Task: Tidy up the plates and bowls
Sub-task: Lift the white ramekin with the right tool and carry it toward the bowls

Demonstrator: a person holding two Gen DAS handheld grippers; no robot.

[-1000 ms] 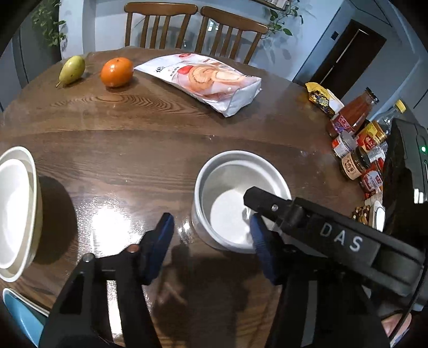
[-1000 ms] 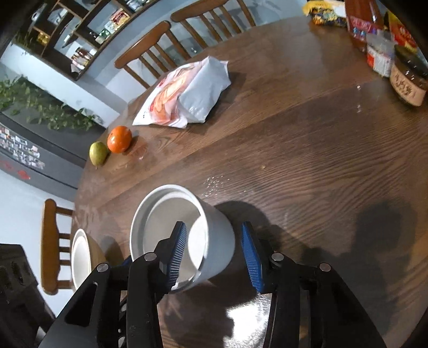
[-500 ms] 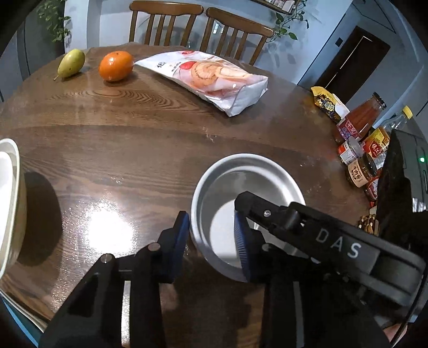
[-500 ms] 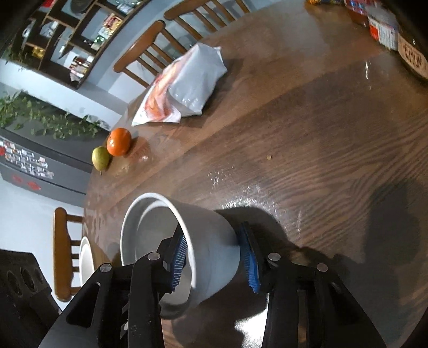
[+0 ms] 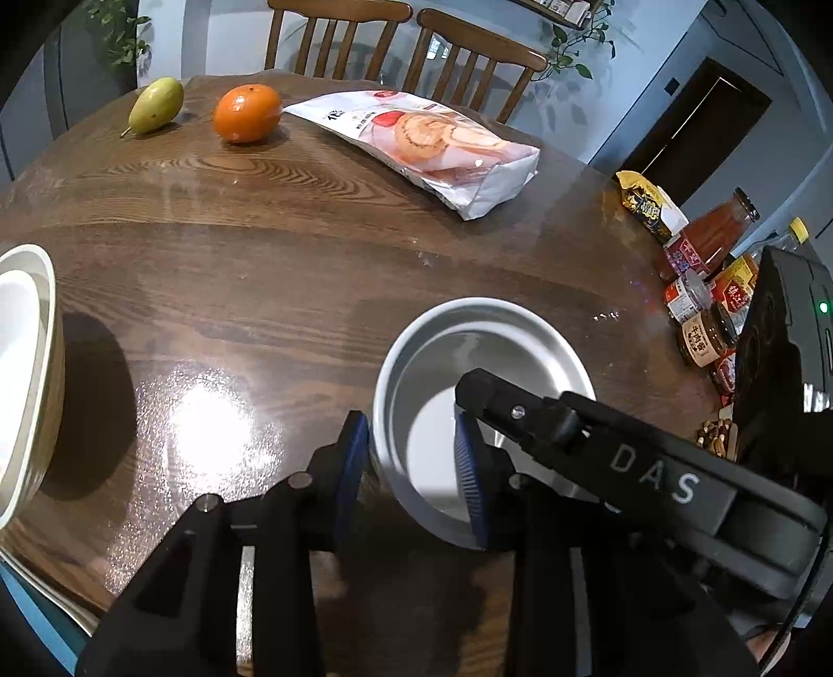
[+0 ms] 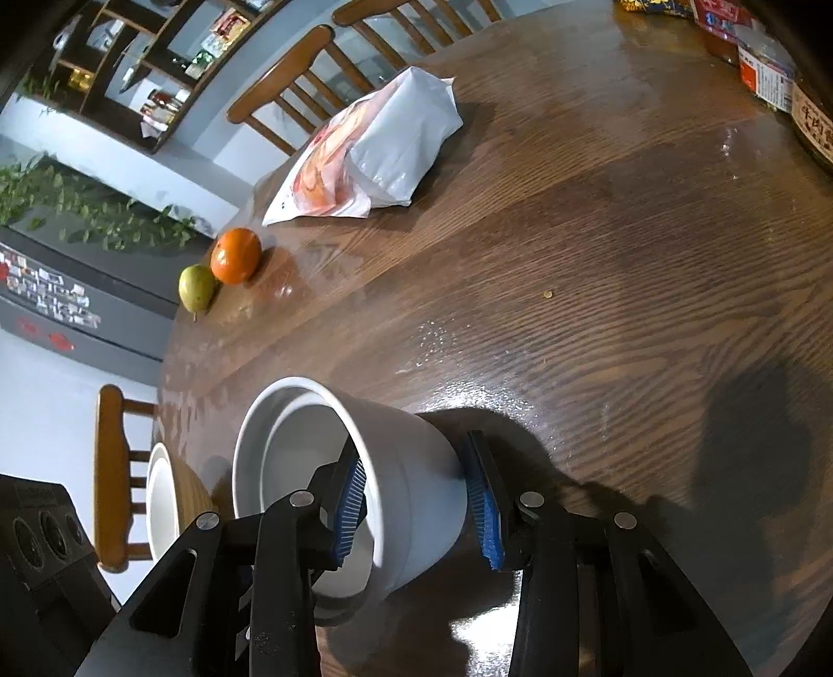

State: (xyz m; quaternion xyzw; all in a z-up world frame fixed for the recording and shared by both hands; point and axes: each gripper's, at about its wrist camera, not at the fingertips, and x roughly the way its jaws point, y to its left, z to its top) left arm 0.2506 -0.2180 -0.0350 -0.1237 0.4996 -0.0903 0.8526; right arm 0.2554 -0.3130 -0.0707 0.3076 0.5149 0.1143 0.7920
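Both grippers were on the deep white ceramic bowl (image 5: 484, 375) near the front of the round dark wooden desk (image 5: 291, 250). Left gripper (image 5: 414, 468): blue-padded fingers (image 5: 348, 468) pinched the bowl's near wall, one pad outside, the other inside the rim. Right gripper (image 6: 419, 502): its fingers (image 6: 481, 502) straddled the opposite wall the same way, one pad inside the bowl (image 6: 395, 468) and one against the outer face, closed on the wall. In the right wrist view the bowl appeared tilted; whether its base touched the desk could not be told.

A second stack of white bowls (image 5: 21, 375) sat at the left edge of the desk, well apart from the held bowl. At the far side lay a green pear (image 5: 156, 104) just beside an orange (image 5: 247, 112), then a white plastic bag of pastry rolls (image 5: 432, 151). A cluster of sauce jars and bottles (image 5: 708, 291) stood along the right edge. Two wooden slat-back chairs (image 5: 406, 41) stood behind the desk.
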